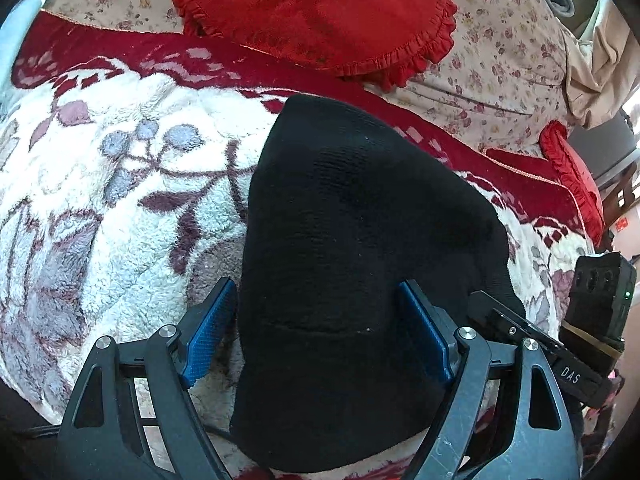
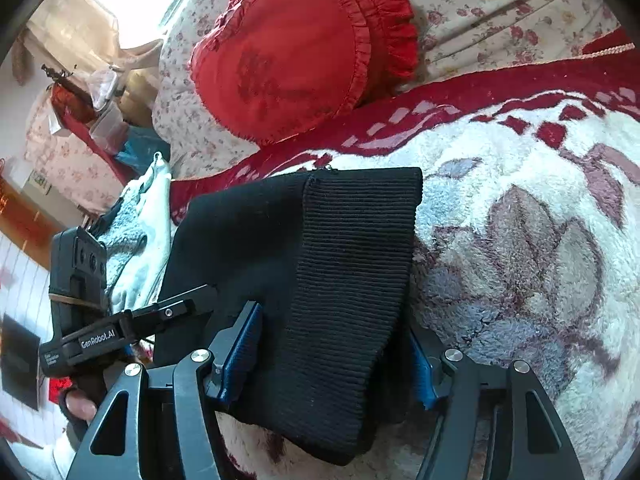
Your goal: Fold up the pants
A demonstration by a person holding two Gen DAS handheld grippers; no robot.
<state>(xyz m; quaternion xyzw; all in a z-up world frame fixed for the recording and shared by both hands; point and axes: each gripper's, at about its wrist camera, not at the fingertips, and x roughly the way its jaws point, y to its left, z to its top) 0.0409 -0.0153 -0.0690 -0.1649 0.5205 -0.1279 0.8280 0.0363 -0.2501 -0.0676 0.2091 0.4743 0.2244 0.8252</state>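
Left wrist view, near to far: left gripper (image 1: 316, 332) has its jaws spread, blue pads either side of the black pants (image 1: 360, 240), left pad just off the cloth edge, right pad at or over the fabric; no pinch visible. Pants lie as a compact dark bundle on the fleece blanket (image 1: 120, 208), smooth knit side facing this cam. Beyond: red ruffled cushion (image 1: 316, 12) on a floral sheet (image 1: 500, 60), 2nd red cushion (image 1: 572, 176) at far right. Right gripper's body shows at the right edge.

Right wrist view: right gripper (image 2: 336, 356) also wide apart, pads flanking the ribbed waistband/cuff end of the pants (image 2: 352, 280); cloth sits between them but isn't squeezed. Other gripper's body and a fingertip (image 2: 80, 404) of the person at lower left.

Step, by my read: a fold was prob. just laid down and both grippers are letting go; bundle looks at least doubled, so task is well along, maybe near done. Next move calls for backing both grippers off w/o dragging cloth, then either 1 more fold or a pat flat. Fleece is grippy, so pants shouldn't slide, but pads could snag the knit.

View diffs: right cam shows the ribbing, a seam, a pale blue-white towel-like cloth (image 2: 140, 232) left of the pants, and room clutter; left cam shows none of that, but gives the 2nd cushion and the pants' rounded far end.
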